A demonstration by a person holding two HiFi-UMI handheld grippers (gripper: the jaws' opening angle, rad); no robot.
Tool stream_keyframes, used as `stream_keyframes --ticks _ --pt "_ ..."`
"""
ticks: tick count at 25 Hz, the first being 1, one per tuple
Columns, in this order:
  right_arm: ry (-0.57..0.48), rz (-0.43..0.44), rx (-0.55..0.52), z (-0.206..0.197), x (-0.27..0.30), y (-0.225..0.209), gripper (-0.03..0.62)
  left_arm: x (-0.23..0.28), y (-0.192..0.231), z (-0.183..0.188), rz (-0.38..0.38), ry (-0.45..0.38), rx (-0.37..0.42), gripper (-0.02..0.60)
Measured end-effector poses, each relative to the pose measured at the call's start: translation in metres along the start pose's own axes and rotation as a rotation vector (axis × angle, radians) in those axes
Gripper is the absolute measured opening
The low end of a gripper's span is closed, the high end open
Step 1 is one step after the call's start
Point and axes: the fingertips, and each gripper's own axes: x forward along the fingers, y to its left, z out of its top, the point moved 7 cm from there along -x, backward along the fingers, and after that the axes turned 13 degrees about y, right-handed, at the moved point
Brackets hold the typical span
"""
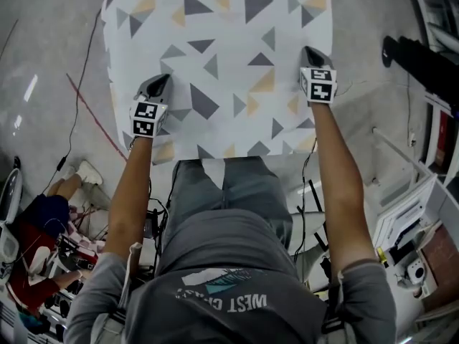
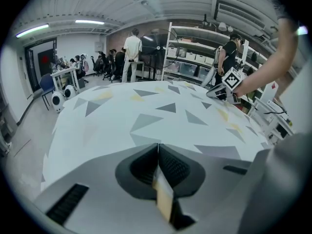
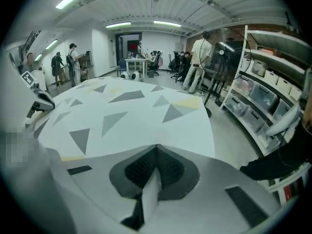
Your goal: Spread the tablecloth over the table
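— While both arms reach forward, where does the white fabric tablecloth (image 1: 222,63) with grey and yellow triangles lie?

— Flat across the table top, covering it in the head view; its near edge ends just in front of the person's blue-grey jeans (image 1: 251,192); grey floor (image 1: 57,41) shows round the other sides.

— And the left gripper (image 1: 159,84)?

— Its jaws are pressed together on a thin fold of the cloth; a pale, yellowish strip stands pinched between the dark ribbed pads (image 2: 173,167); it sits by the left edge, toward the near end.

— The right gripper (image 1: 312,54)?

— Clamped likewise, on a white fold; it sits by the right edge, a little further up the cloth than the left one; the two are well apart.
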Motion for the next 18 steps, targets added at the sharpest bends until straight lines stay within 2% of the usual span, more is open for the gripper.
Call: stream_keyframes --ticks 18 --pt "0.05 -0.079 0.035 0.013 0.003 0.007 0.009 0.0 -0.007 -0.004 0.002 0.004 0.022 0.002"
